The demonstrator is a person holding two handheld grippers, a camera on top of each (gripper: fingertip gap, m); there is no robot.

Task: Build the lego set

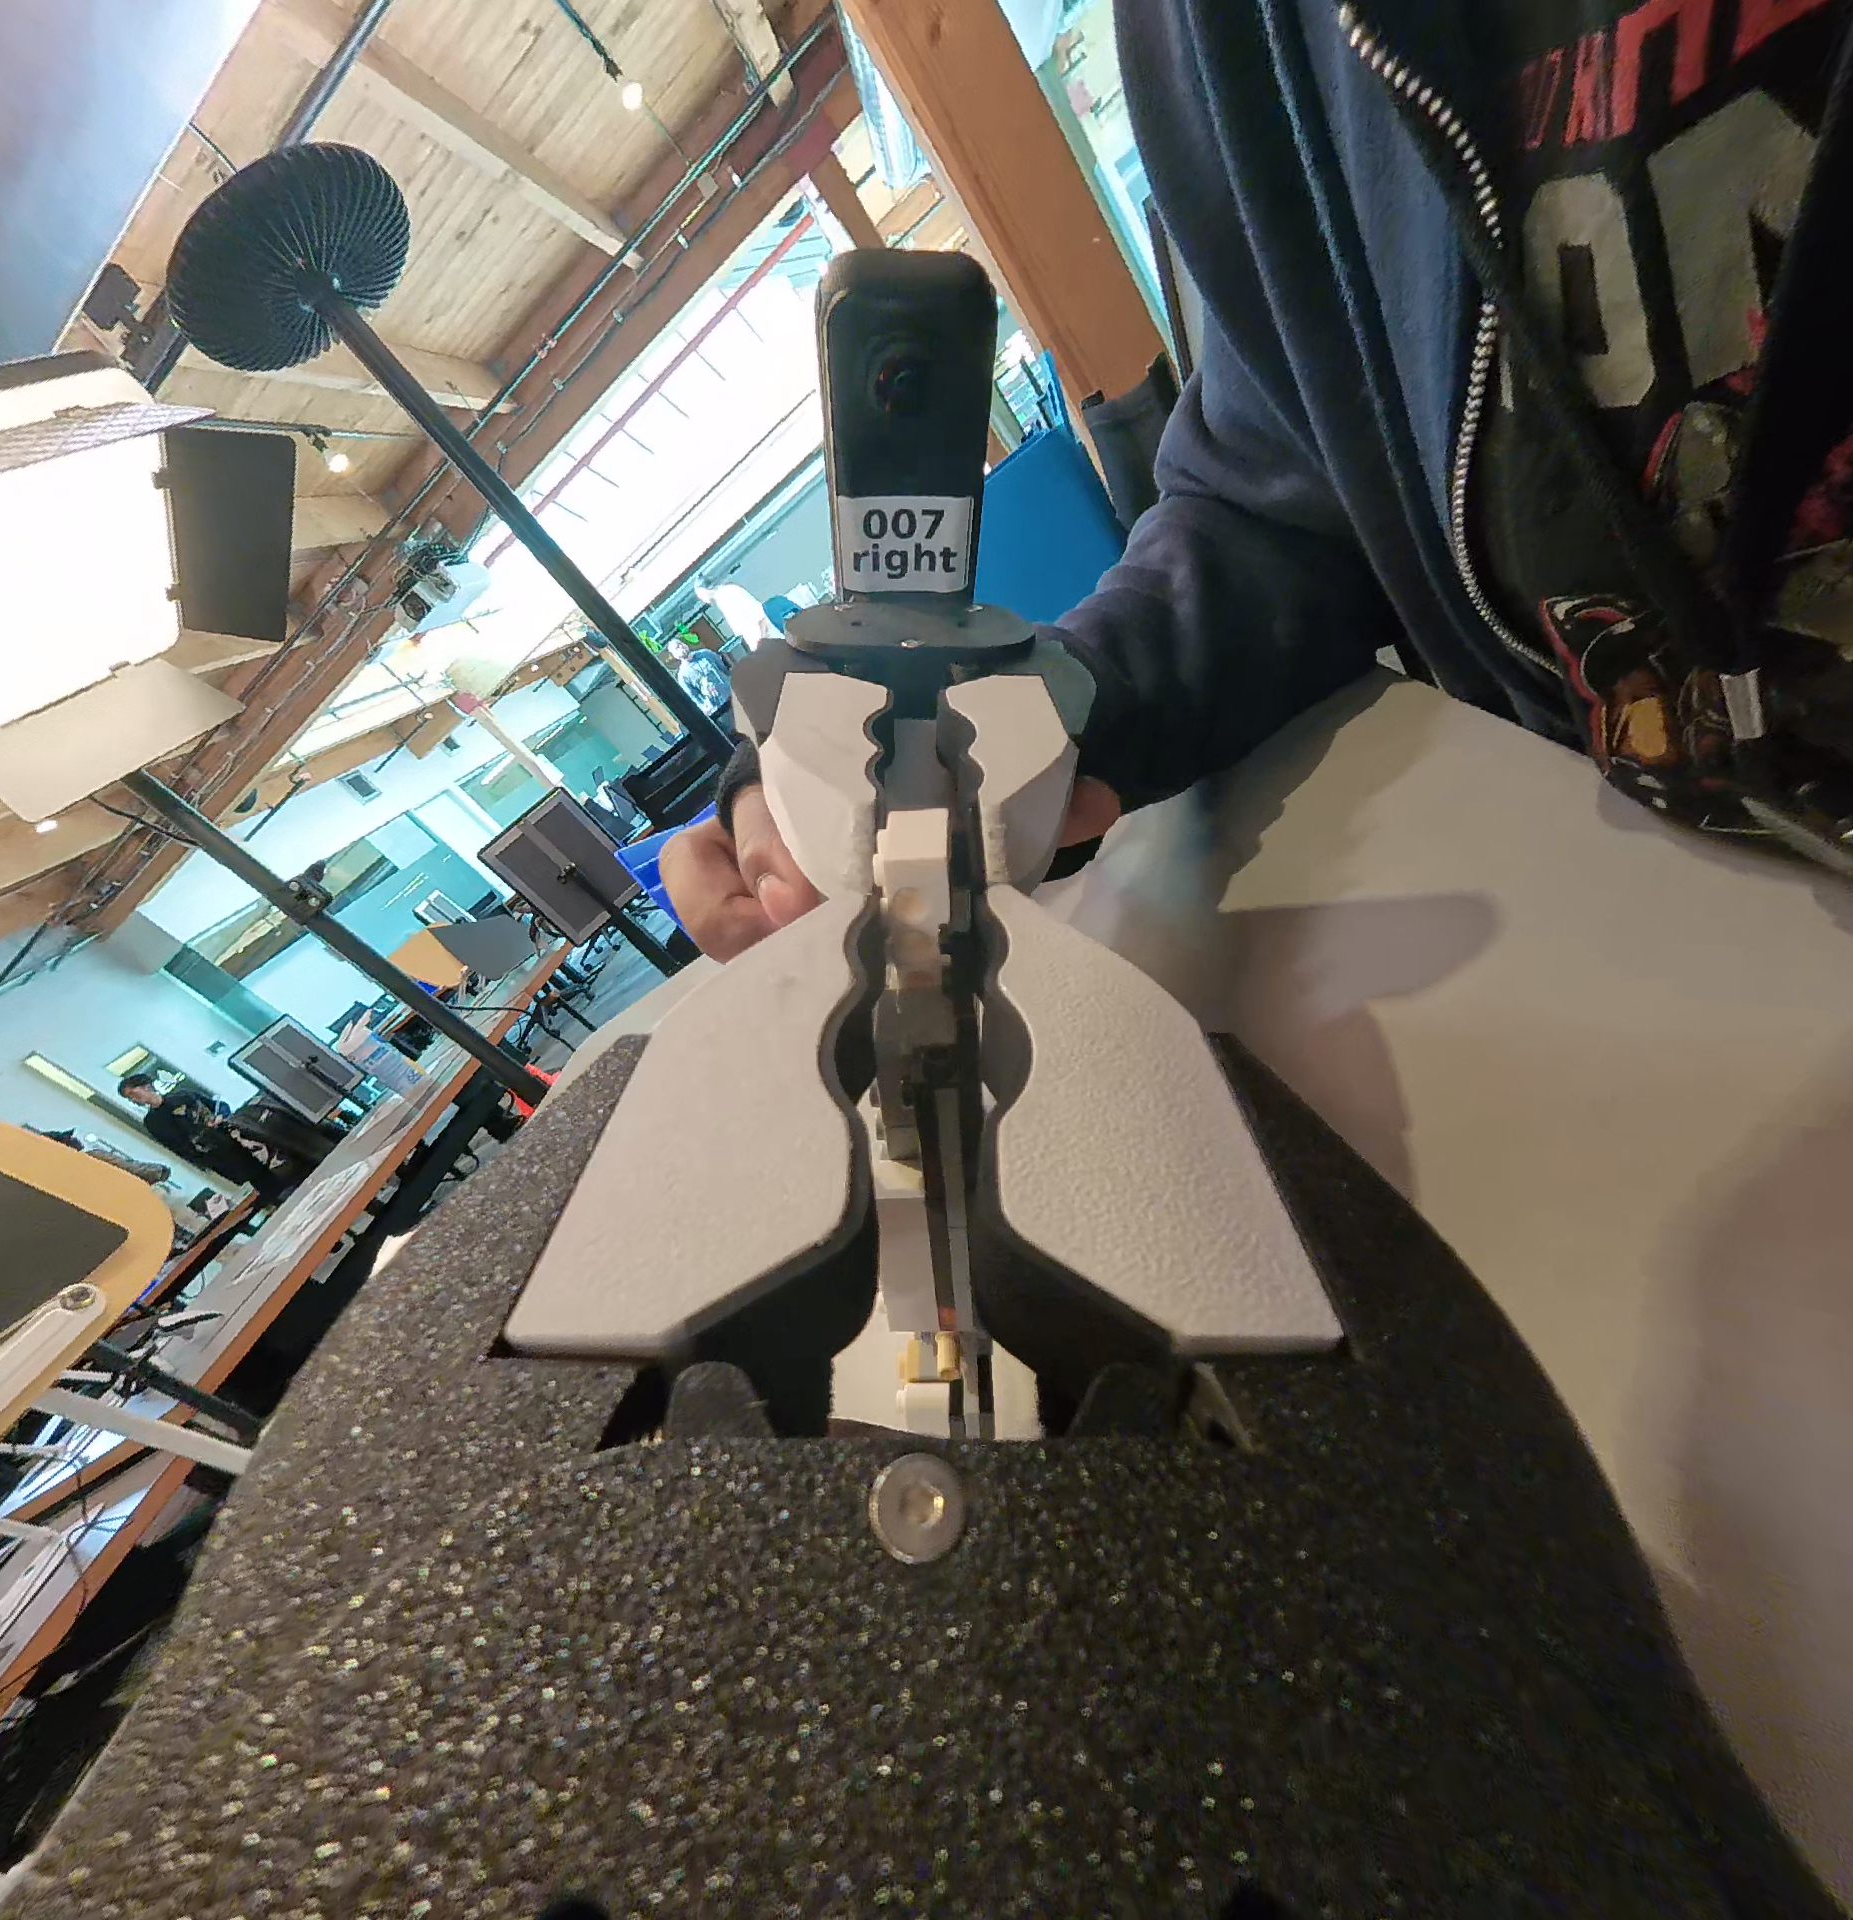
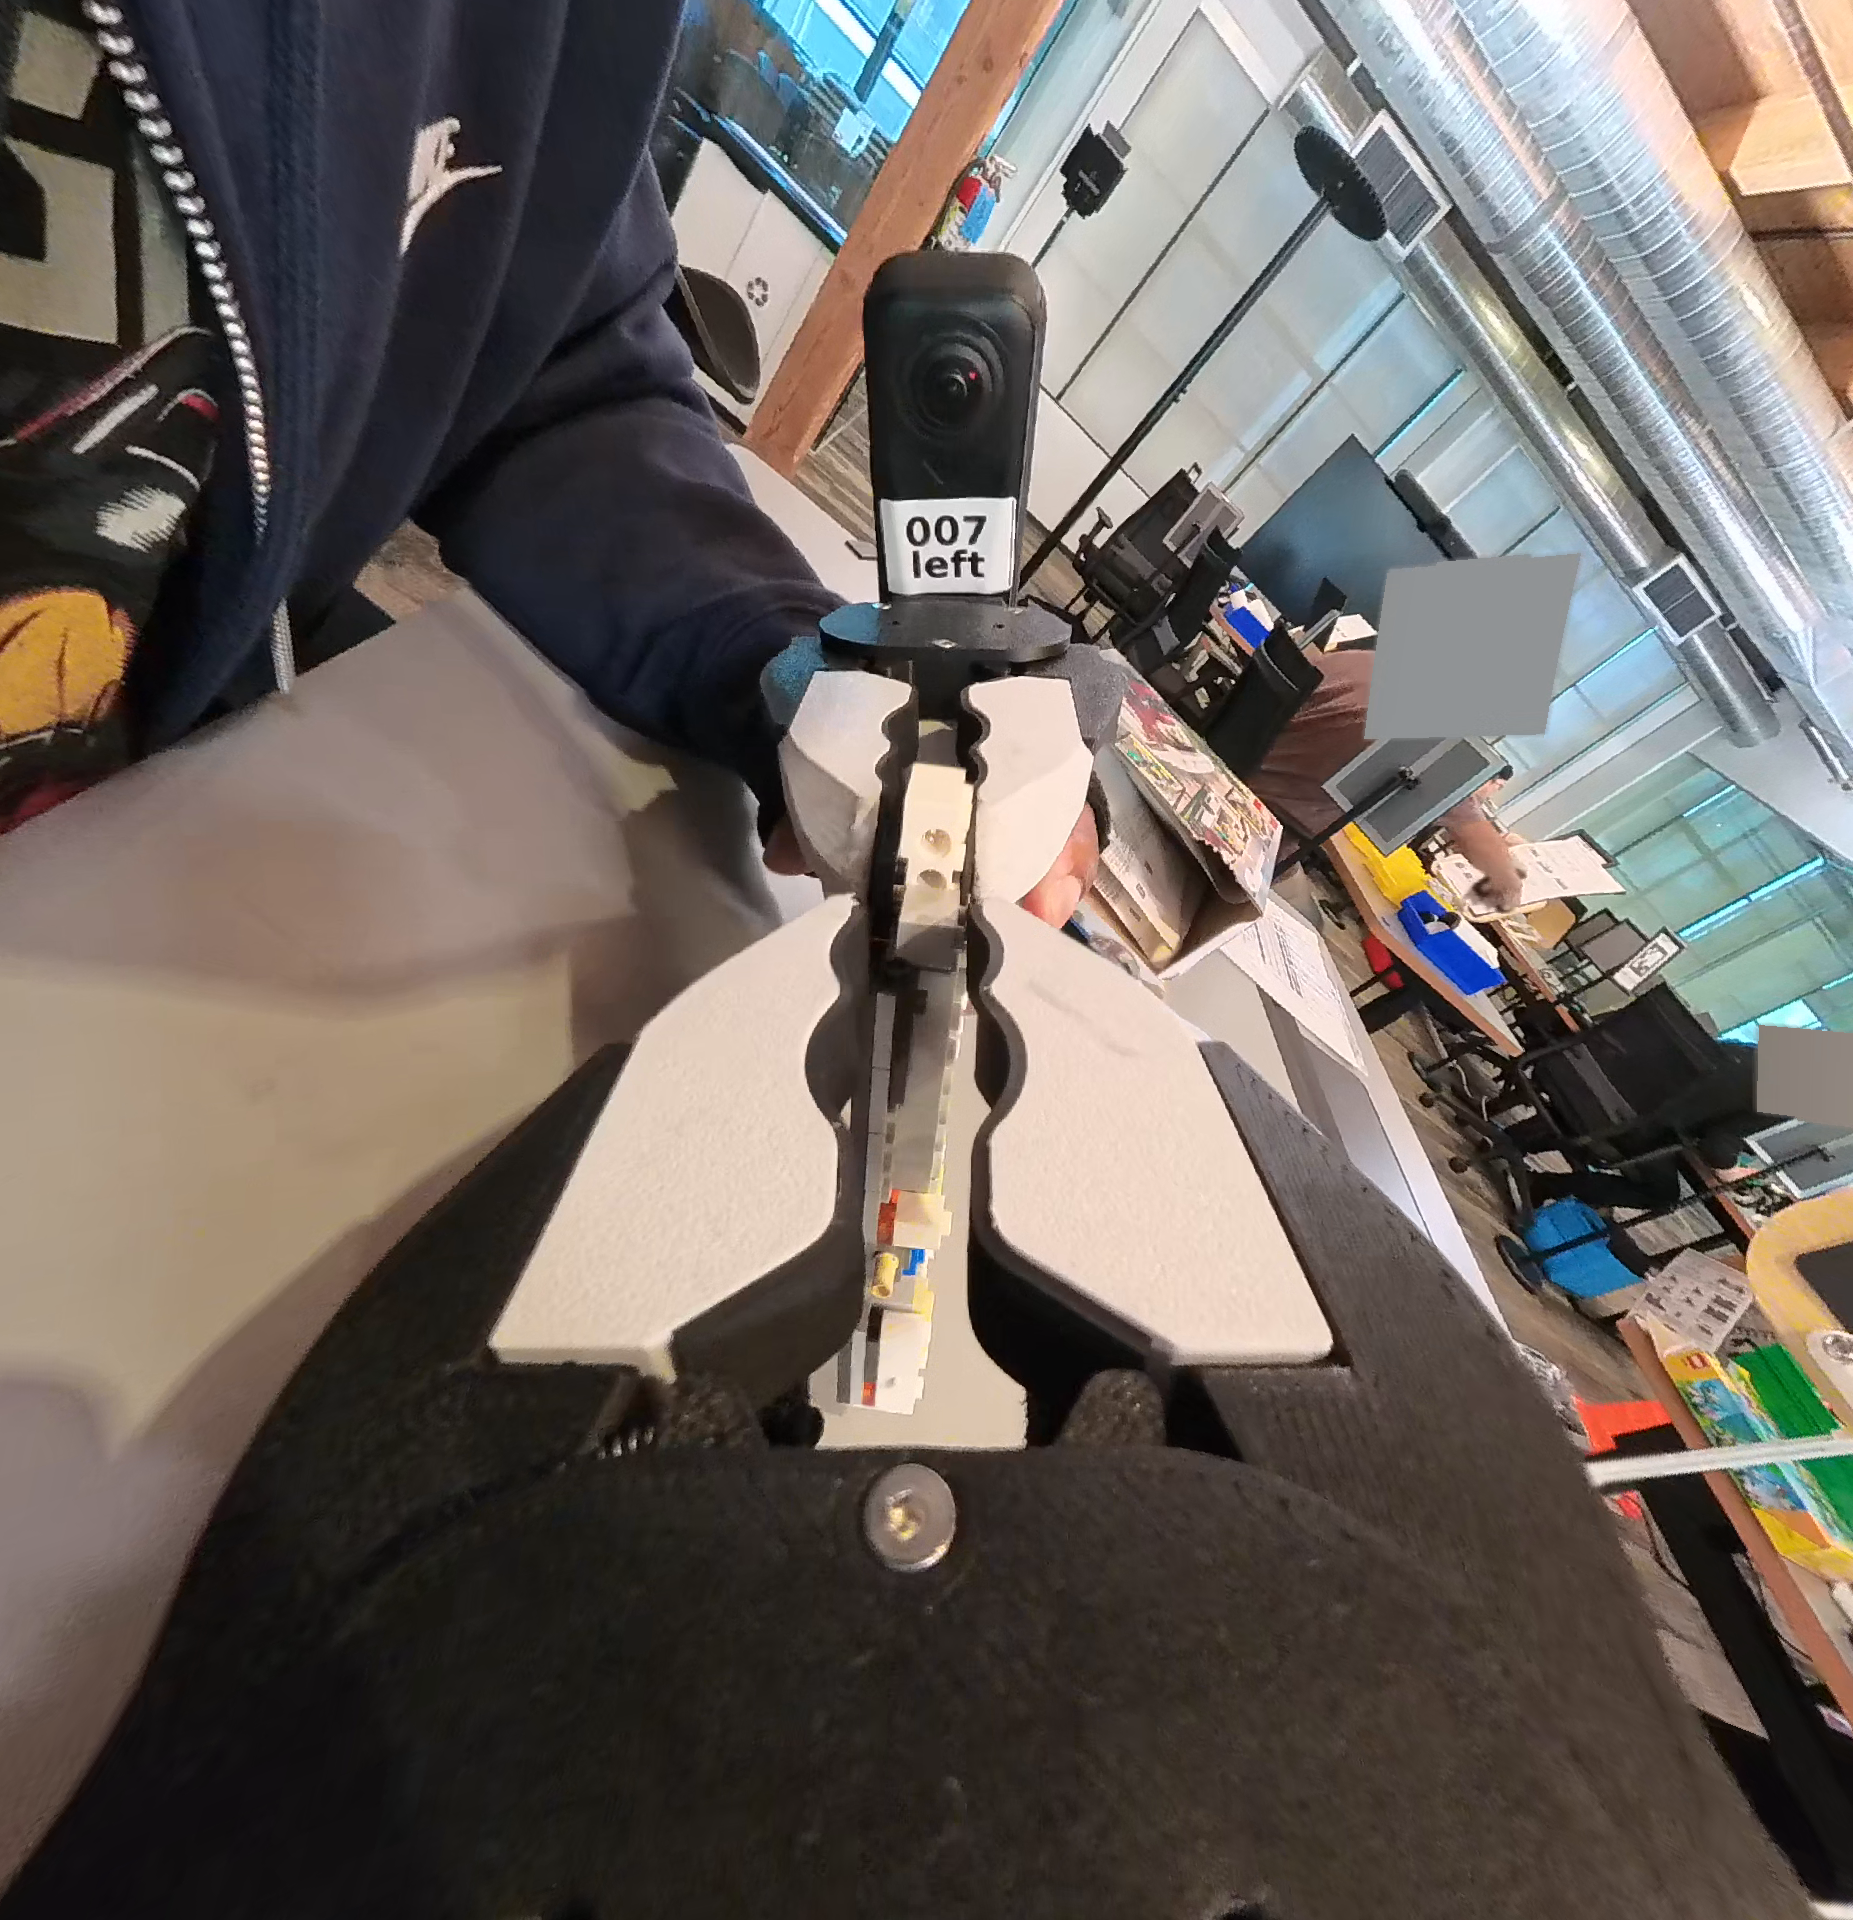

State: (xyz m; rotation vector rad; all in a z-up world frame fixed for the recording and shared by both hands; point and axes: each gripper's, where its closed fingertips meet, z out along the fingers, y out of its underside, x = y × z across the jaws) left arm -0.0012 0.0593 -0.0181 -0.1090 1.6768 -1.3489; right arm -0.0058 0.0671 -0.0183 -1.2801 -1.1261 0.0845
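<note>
Left wrist view: both grippers' jaws stand narrow, pinching 1 long brick assembly [image 1: 917, 1039] from opposite ends.

The two grippers meet tip to tip over the white table [image 1: 1524, 1091], leaving no passage between them: a long brick assembly [image 1: 917, 883] fills both jaws. The person's torso [image 1: 1628, 416] blocks the table's near edge; an open box [image 2: 1192, 831] crowds the left gripper's [image 1: 917, 940] outer side.
</note>
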